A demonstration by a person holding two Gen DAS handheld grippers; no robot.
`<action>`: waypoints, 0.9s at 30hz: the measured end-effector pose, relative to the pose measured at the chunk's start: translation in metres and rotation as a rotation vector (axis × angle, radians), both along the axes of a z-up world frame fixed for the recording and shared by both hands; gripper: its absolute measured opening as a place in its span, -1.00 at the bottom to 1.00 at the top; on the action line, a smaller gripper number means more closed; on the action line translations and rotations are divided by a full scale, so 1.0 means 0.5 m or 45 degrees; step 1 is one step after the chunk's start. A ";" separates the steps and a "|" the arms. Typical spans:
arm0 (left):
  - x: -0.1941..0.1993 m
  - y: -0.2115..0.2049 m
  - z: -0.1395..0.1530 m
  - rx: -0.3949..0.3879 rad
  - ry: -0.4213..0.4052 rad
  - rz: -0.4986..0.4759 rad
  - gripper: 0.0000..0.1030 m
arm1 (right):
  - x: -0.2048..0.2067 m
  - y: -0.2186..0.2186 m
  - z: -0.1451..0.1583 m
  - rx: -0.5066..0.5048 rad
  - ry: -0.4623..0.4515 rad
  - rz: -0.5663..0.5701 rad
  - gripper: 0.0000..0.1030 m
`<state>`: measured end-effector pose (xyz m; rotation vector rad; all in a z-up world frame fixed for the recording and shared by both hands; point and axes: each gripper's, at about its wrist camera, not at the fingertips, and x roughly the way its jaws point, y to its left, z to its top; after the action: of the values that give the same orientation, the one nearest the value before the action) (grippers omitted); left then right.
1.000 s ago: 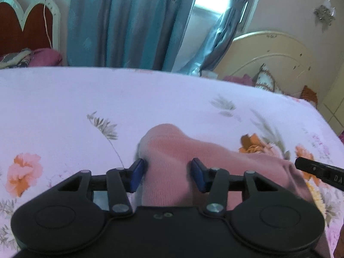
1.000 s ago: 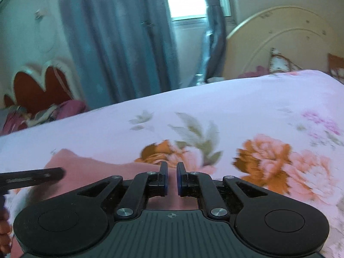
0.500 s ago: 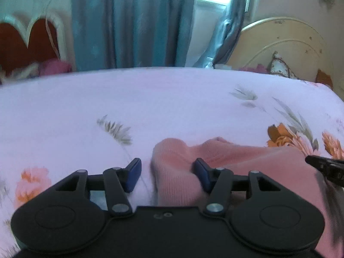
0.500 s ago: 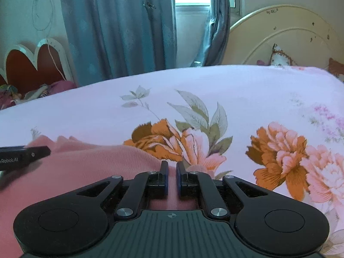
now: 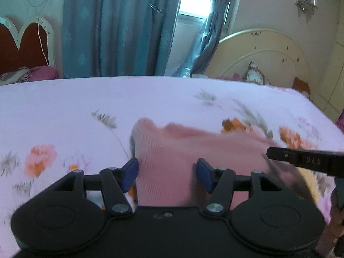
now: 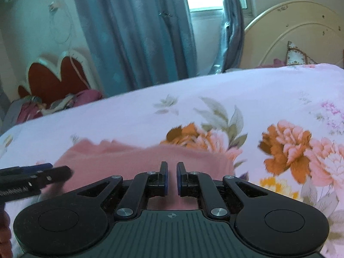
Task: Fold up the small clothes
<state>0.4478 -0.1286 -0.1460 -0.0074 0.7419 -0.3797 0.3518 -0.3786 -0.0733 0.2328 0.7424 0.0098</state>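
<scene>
A pink ribbed knit garment (image 5: 193, 150) lies spread on the bed's pale lilac sheet printed with orange and pink flowers (image 5: 64, 111), directly under and ahead of both tools. The left hand-held gripper (image 5: 167, 171) has its blue-padded jaws parting, with a strip of the pink cloth lying between them; the left pad sits right at the garment's edge, and neither pad visibly presses on it. The right hand-held gripper (image 6: 171, 177) has its jaws drawn nearly together, only a narrow slit between the pads; pink fabric shows in and below that slit, though whether it is pinched I cannot tell. Each tool's black finger pokes into the other's view from the side. Beyond the bed hang teal curtains (image 5: 120, 28), and to the right stands a cream rounded headboard (image 5: 264, 58).
</scene>
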 end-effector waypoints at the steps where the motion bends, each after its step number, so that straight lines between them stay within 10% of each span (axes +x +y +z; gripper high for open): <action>1: -0.004 -0.004 -0.008 0.008 0.004 0.006 0.17 | -0.003 0.003 -0.008 -0.014 0.015 0.001 -0.85; 5: 0.007 0.002 -0.031 0.006 0.047 0.053 0.44 | -0.003 -0.011 -0.040 -0.030 0.052 -0.029 -0.87; 27: -0.108 0.000 0.004 0.052 0.112 0.054 0.35 | -0.149 0.011 -0.013 0.000 0.108 -0.017 -0.86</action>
<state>0.3936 -0.1288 -0.1437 -0.0012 0.8348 -0.3256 0.2773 -0.3733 -0.0798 0.2391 0.8250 -0.0133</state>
